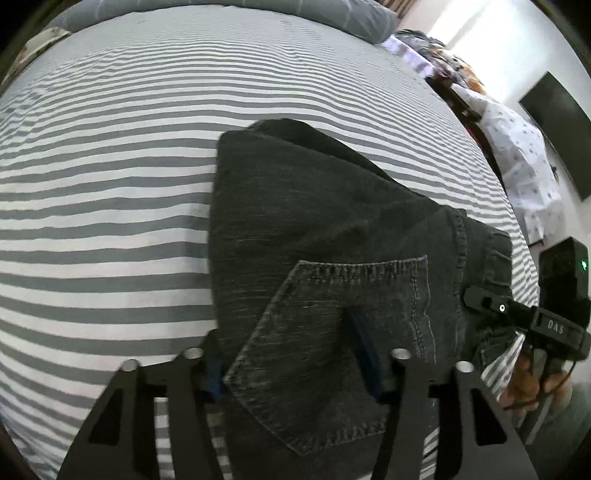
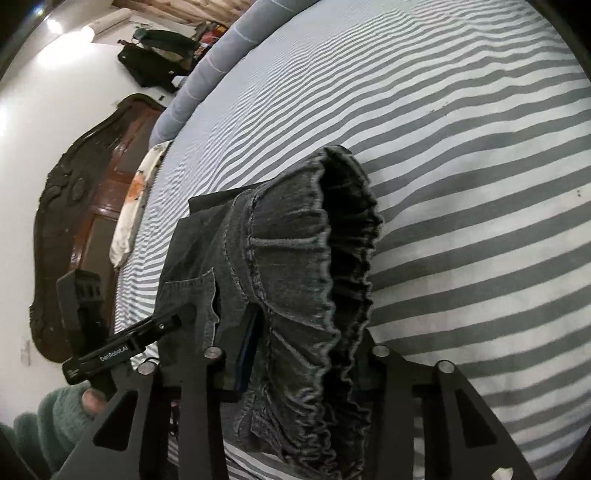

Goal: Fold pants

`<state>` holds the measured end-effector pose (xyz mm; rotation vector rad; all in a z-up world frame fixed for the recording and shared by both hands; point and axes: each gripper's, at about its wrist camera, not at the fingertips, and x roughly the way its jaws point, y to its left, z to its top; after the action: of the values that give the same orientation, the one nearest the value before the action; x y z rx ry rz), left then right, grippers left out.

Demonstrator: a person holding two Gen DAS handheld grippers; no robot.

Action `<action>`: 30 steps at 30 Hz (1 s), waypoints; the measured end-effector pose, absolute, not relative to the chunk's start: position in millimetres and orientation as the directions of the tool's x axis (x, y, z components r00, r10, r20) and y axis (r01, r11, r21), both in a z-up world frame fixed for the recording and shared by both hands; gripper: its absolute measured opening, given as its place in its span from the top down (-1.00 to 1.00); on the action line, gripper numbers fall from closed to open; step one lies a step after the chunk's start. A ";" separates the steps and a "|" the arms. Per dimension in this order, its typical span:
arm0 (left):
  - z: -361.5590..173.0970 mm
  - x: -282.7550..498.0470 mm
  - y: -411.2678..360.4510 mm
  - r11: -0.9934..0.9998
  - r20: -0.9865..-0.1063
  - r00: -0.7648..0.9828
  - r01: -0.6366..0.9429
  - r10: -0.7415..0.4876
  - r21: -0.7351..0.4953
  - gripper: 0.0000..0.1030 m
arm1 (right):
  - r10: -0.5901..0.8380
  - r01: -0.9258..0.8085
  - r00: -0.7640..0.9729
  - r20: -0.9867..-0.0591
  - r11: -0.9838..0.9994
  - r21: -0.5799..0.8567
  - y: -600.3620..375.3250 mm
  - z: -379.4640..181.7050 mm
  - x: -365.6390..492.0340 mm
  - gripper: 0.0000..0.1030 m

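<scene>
Dark grey denim pants [image 1: 314,221] lie folded on the striped bed sheet [image 1: 110,184], back pocket [image 1: 343,332] up. My left gripper [image 1: 291,365] is wide apart around the pocket area, with the cloth between its blue-padded fingers [image 1: 364,354]. The right gripper shows at the right edge of this view [image 1: 517,310] by the waistband. In the right wrist view the gathered elastic waistband [image 2: 332,277] lies between my right gripper's jaws [image 2: 299,350], which stand wide apart; one blue pad [image 2: 247,350] touches the denim. The left gripper shows at the left [image 2: 125,343].
A grey pillow [image 1: 332,14] lies at the bed's head. A white patterned cloth [image 1: 517,158] hangs beyond the bed's right side. A dark carved wooden headboard [image 2: 92,203] and a white cloth [image 2: 136,206] are at the bed's edge. A dark bag [image 2: 155,62] sits further away.
</scene>
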<state>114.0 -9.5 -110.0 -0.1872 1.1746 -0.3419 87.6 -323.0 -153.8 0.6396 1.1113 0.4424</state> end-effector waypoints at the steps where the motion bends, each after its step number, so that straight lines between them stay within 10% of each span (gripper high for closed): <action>1: -109.3 112.7 -8.7 0.935 -0.869 0.347 0.162 -0.353 -0.315 0.20 | 0.612 -0.006 0.391 -0.687 0.748 0.664 -322.6 -152.4 87.2 0.37; 9: -85.1 100.3 -10.8 0.942 -0.861 0.387 0.198 -0.329 -0.270 0.60 | 0.540 0.038 0.418 -0.730 0.793 0.609 -312.2 -125.9 78.2 0.52; 30: -39.1 116.9 92.7 0.975 -0.834 0.506 0.080 -0.219 -0.208 0.63 | 0.598 -0.116 0.366 -0.713 0.789 0.603 -184.7 -73.3 139.2 0.53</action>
<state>116.9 92.7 -39.1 -0.1494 1.0254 -0.1812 139.2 -184.7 -73.2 0.5032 1.1096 0.4842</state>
